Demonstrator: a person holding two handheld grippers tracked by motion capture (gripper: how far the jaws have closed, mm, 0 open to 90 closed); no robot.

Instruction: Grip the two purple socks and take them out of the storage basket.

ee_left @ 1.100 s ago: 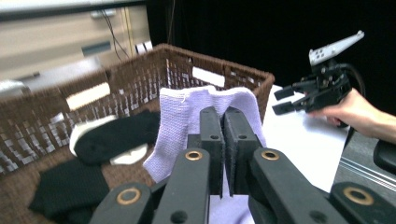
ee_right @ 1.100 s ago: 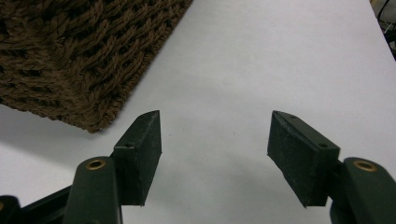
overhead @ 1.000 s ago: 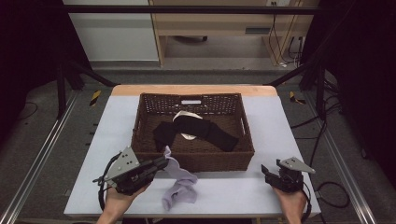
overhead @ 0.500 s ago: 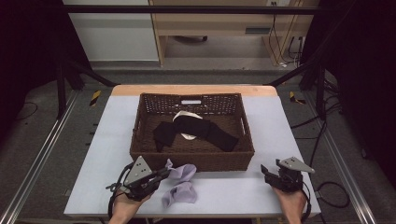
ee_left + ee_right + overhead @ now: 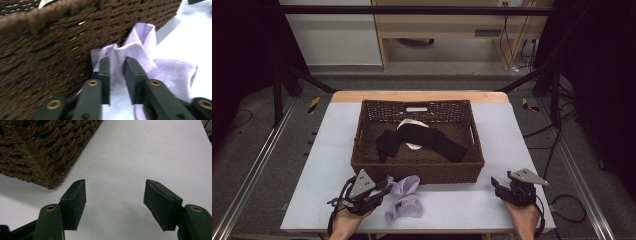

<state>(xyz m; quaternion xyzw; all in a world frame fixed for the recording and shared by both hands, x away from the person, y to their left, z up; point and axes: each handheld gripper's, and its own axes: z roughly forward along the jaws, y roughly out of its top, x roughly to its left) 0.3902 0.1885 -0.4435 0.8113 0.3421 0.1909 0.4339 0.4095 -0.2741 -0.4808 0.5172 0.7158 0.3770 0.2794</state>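
Note:
A lavender cloth (image 5: 404, 200) (image 5: 140, 42) lies crumpled on the white table, against the front wall of a brown wicker basket (image 5: 417, 170) (image 5: 37, 50). My left gripper (image 5: 387, 186) (image 5: 116, 62) rests low at the cloth's left end. Its jaws have just been opening, and a fold of the cloth still stands in the narrow gap between them without being pinched. My right gripper (image 5: 495, 184) (image 5: 115, 187) sits at the front right of the table, open wide with bare tabletop between its fingers, near the basket's corner (image 5: 37, 150).
Inside the basket lie a black garment (image 5: 427, 137) and a white item (image 5: 409, 125) partly under it. White tabletop (image 5: 512, 135) runs along both sides of the basket and in front of it. Metal frame rails (image 5: 257, 165) flank the table.
My left gripper has sunk to the table toward its near edge. The lavender cloth that hung from it now lies spread on the table. The right gripper has kept still.

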